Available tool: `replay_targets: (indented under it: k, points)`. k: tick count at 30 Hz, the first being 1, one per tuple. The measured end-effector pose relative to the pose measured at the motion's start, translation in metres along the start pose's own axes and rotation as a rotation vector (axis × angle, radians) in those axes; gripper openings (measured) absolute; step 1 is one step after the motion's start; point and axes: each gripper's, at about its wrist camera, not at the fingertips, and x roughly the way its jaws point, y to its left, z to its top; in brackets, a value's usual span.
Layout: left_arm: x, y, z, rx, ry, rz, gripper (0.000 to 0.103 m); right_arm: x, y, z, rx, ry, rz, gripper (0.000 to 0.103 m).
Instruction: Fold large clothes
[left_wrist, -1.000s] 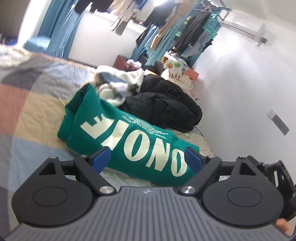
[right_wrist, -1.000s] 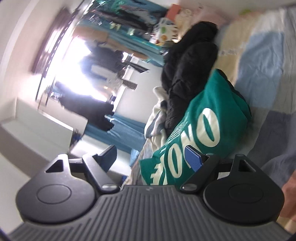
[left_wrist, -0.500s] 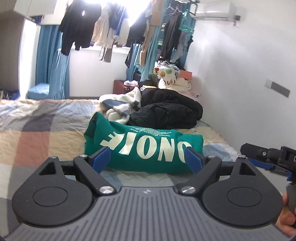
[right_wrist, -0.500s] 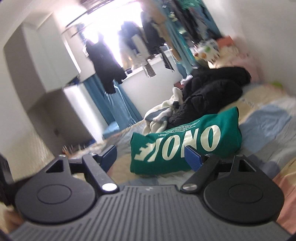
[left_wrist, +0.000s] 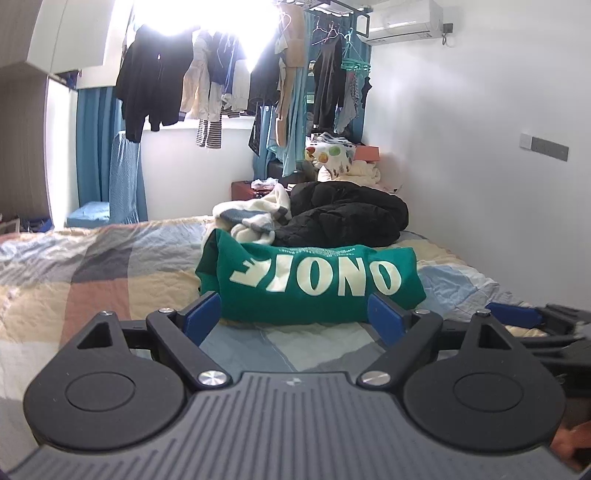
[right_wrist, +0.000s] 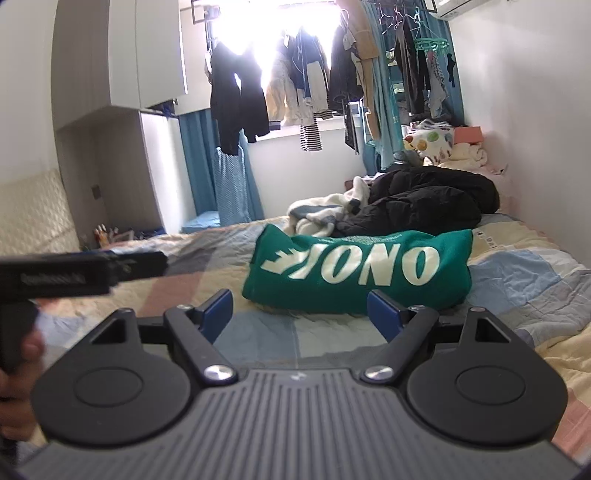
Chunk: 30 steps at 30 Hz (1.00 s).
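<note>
Left wrist view shows the left gripper (left_wrist: 291, 319) and right gripper (right_wrist: 299, 314) spread apart and empty, short of the folded green sweatshirt (left_wrist: 310, 282) lying on the bed (left_wrist: 92, 273), likely finished and released.

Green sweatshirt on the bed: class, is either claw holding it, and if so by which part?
Neither. The left claw and right claw are both open and empty, short of the folded green sweatshirt.

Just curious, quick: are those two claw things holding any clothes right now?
Left gripper: open, holding nothing.
Right gripper: open, holding nothing; the green sweatshirt lies on the bed beyond it.
</note>
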Motion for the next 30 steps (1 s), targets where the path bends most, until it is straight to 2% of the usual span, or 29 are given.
replay_targets:
  k: [7,15,23,30]
  points:
    - [-0.004,0.001,-0.024,-0.020,-0.004,-0.013,0.090,0.013,-0.007,-0.025,0.021,0.040,-0.054,0.082]
    - [0.007,0.009,-0.034,-0.055,0.019,-0.019,0.090,0.016,-0.017,-0.032,0.089,0.042,-0.048,0.082]
    - [0.013,0.010,-0.037,-0.023,0.031,0.005,0.090,0.022,-0.011,-0.037,0.064,0.042,-0.079,0.082]
    - [0.014,0.017,-0.040,-0.048,0.040,0.013,0.090,0.025,-0.008,-0.038,0.052,0.048,-0.094,0.082]
